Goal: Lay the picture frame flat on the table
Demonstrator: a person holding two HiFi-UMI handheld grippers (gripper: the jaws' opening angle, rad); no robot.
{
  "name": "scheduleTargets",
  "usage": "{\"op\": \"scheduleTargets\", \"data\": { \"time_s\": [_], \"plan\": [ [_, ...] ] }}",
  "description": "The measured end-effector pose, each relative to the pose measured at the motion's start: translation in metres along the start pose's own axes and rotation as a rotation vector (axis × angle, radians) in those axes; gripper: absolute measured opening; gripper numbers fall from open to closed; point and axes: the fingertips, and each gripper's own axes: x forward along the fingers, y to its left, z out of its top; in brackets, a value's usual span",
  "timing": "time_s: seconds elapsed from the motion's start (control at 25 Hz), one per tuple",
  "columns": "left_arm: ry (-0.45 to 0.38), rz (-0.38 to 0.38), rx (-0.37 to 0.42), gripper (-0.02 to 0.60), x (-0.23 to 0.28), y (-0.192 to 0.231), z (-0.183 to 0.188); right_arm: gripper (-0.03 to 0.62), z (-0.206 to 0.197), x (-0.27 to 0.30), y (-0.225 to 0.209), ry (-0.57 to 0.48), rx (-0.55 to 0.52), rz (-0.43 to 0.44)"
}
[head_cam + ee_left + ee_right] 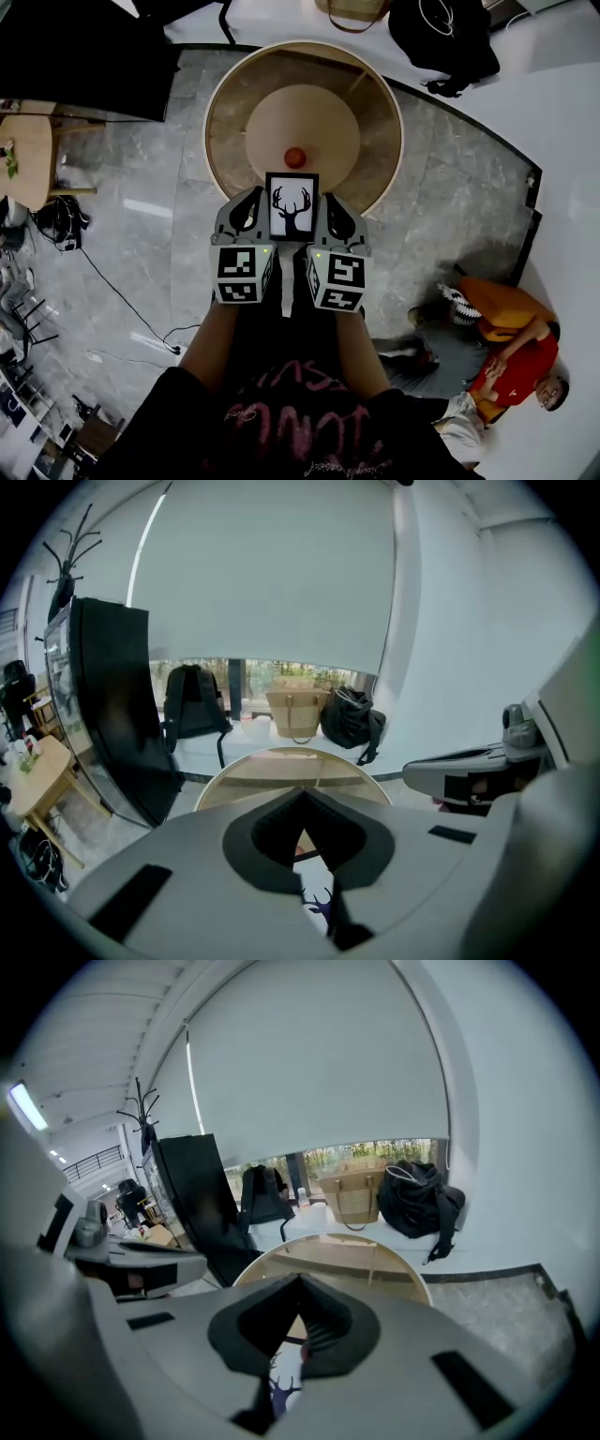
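Note:
The picture frame (292,205) is a small black-edged frame holding a white print of a black deer head. In the head view I hold it in the air, over the near rim of the round wooden table (375,122). My left gripper (255,208) is shut on its left edge and my right gripper (328,212) on its right edge. In the left gripper view a strip of the frame (322,907) shows between the closed jaws of that gripper (305,860). The right gripper view shows the frame (281,1389) the same way in the right gripper (291,1340).
A small red ball (295,157) lies near the table's middle. A black panel (84,56) stands at the left. A woven bag (356,9) and a black bag (442,36) sit on the ledge behind. A person (511,356) sits on the floor at the lower right.

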Motion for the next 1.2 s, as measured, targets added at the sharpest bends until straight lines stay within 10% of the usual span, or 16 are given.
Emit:
{"op": "scheduleTargets", "data": {
  "time_s": [1.2],
  "plan": [
    [-0.213,-0.002,0.102,0.009,-0.108,0.003,0.127,0.02,0.137,-0.102,0.039,-0.235,-0.186,0.018]
  ]
}}
